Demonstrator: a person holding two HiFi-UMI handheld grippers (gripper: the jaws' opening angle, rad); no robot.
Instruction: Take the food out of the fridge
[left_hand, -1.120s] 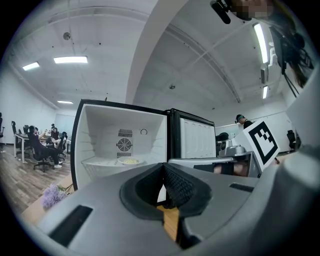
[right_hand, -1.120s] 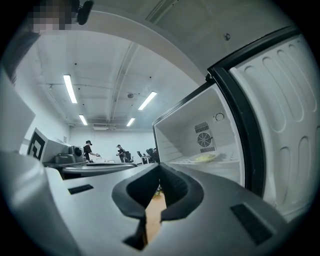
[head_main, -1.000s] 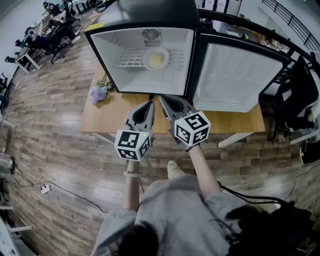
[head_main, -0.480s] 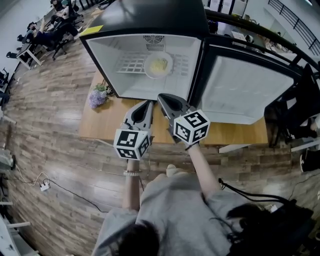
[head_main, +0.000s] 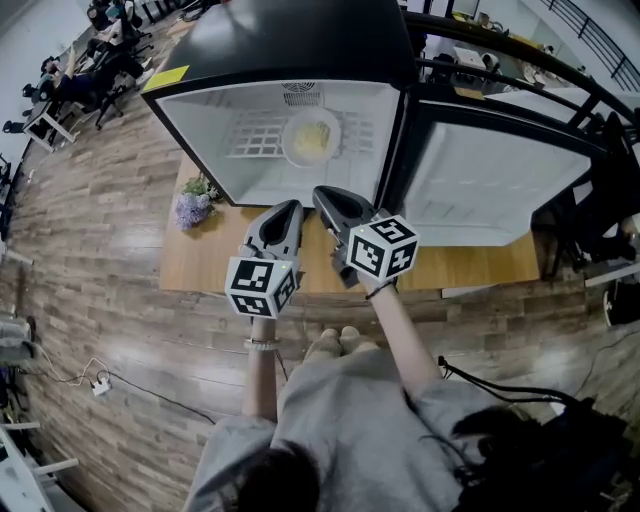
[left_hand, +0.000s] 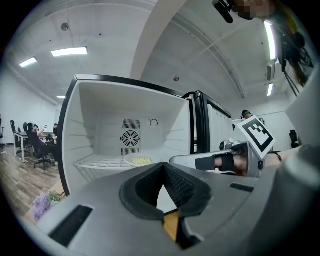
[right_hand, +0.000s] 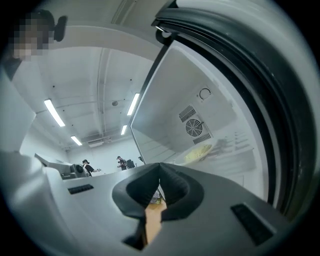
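On the wooden table (head_main: 210, 260): small fridge (head_main: 290, 40), black top, white interior, door (head_main: 500, 180) swung open to the right in the head view. A yellow label (head_main: 165, 76) sits at the top's front left corner, its print too small to read. The only other markings are black-and-white square patterns on each gripper's cube, not legible as text. Inside the fridge, a white wire shelf (head_main: 255, 140) carries one round plate (head_main: 311, 138), lying flat right of the shelf's centre and below the fan vent (head_main: 299, 92) in the back wall. The plate holds a low heap of pale yellow food (head_main: 312, 137). Left gripper (head_main: 290, 207): jaws together, nothing between them, tips at the fridge's front edge, pointing into the opening. Right gripper (head_main: 322, 192): jaws likewise closed and empty, just beside the left, well short of the plate. Purple flowers (head_main: 193, 207) stand on the table at the fridge's left.
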